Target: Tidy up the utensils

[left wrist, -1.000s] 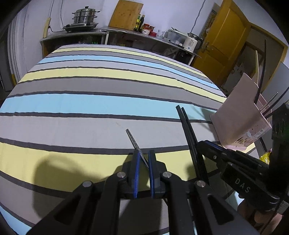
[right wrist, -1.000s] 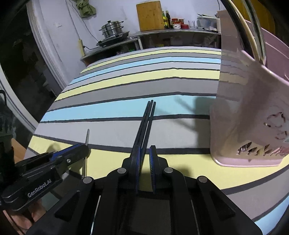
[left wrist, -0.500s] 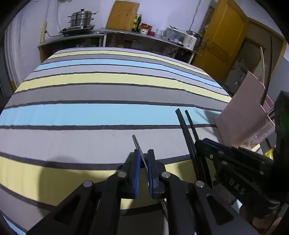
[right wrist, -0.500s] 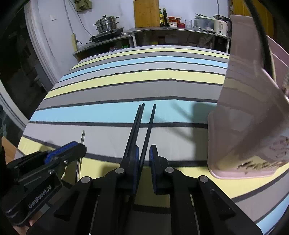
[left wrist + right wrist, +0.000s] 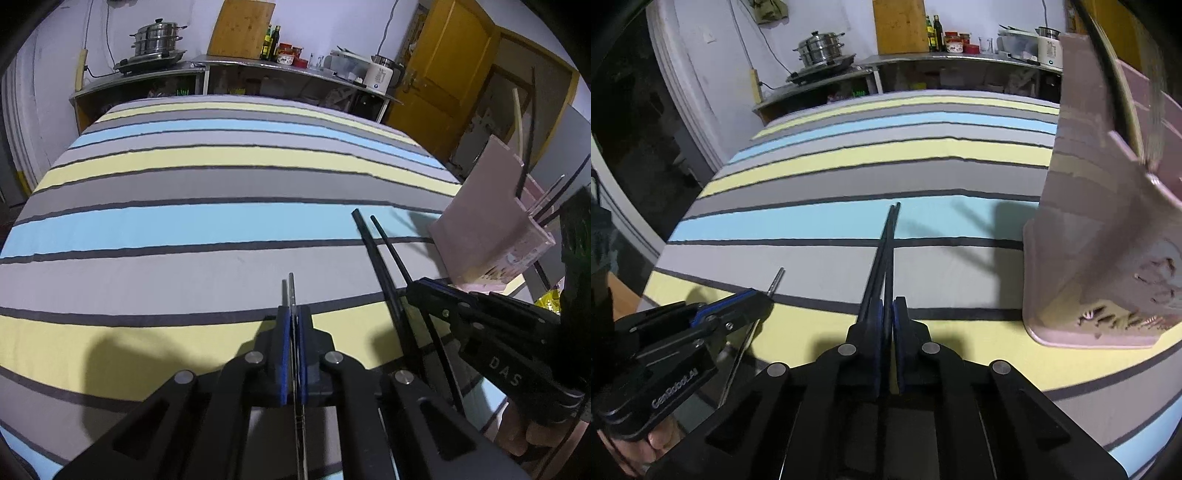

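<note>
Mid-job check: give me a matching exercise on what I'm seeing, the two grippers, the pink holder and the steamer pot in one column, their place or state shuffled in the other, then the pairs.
Column one:
1. left gripper
2. right gripper
3. pink plastic utensil holder
4. stacked steel steamer pot

Column two:
A. stands upright on the striped cloth, with sticks already in it
B. shut on a pair of thin metal chopsticks
C. on the far counter, beside the wooden board
D. shut on a pair of black chopsticks

Pairs: 1-B, 2-D, 3-A, 4-C
</note>
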Demonstrator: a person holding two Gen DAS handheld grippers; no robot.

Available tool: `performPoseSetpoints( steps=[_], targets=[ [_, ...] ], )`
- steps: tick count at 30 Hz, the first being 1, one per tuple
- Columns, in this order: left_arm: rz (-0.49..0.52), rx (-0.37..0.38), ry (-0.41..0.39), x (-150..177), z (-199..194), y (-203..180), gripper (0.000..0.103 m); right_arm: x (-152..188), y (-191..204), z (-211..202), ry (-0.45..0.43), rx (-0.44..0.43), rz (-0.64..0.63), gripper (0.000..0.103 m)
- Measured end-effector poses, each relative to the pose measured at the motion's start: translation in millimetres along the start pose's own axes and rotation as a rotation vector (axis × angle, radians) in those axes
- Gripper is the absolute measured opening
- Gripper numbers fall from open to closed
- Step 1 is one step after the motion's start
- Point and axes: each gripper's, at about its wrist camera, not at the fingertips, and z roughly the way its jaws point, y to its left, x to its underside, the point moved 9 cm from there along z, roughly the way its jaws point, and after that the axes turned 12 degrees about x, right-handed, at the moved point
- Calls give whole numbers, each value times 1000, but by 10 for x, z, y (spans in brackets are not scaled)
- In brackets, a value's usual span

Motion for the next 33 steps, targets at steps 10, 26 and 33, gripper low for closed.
performPoseSetpoints(
  steps=[10, 26, 33],
  targets=[
    [33, 32, -79, -156, -524, -215, 4, -91, -53, -641, -109, -49, 14, 6],
    [138, 77, -176, -386, -1210, -737, 0, -245, -210, -1606, -275, -88, 57, 6],
    [167, 89, -190, -489, -1265, -889, 0, -275, -392, -1777, -308, -84, 81, 5]
  ],
)
